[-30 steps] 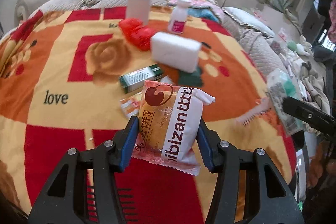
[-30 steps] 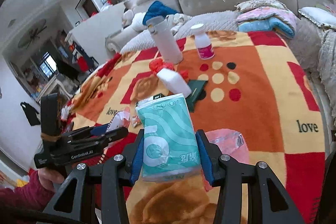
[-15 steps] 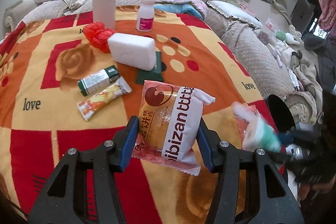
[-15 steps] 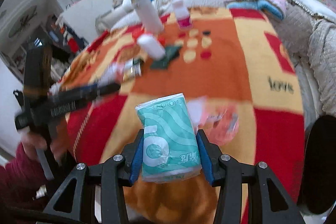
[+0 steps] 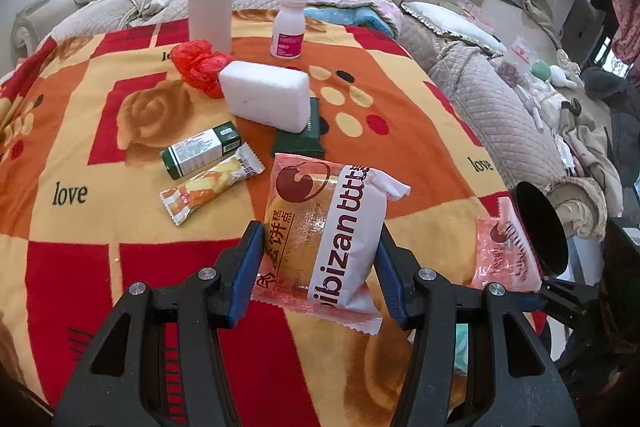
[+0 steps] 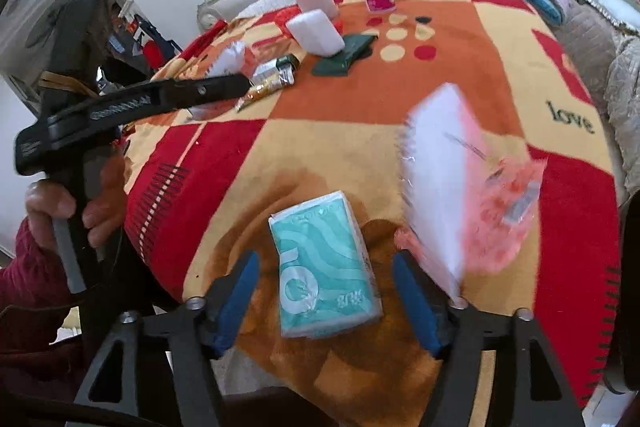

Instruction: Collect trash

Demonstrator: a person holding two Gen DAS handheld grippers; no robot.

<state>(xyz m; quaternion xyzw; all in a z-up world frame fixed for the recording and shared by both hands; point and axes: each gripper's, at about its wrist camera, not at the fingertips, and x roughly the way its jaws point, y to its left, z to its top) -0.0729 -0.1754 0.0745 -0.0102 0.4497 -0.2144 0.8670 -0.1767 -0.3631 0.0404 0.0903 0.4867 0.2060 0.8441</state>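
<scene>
1. Left hand-held gripper is clamped on a pastry packet, held above the blanket.
2. Right hand-held gripper is spread apart, with the tissue pack loose between its blue pads, touching neither.
3. A pink wrapper is just beside it, too blurred to read.

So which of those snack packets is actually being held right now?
The big pastry packet, clamped in the left gripper. The small orange snack bar and pink wrapper lie on the blanket.

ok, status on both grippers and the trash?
Left gripper shut on pastry packet. Right gripper open, teal tissue pack loose between its fingers on the blanket. Pink wrapper close right, blurred.
</scene>
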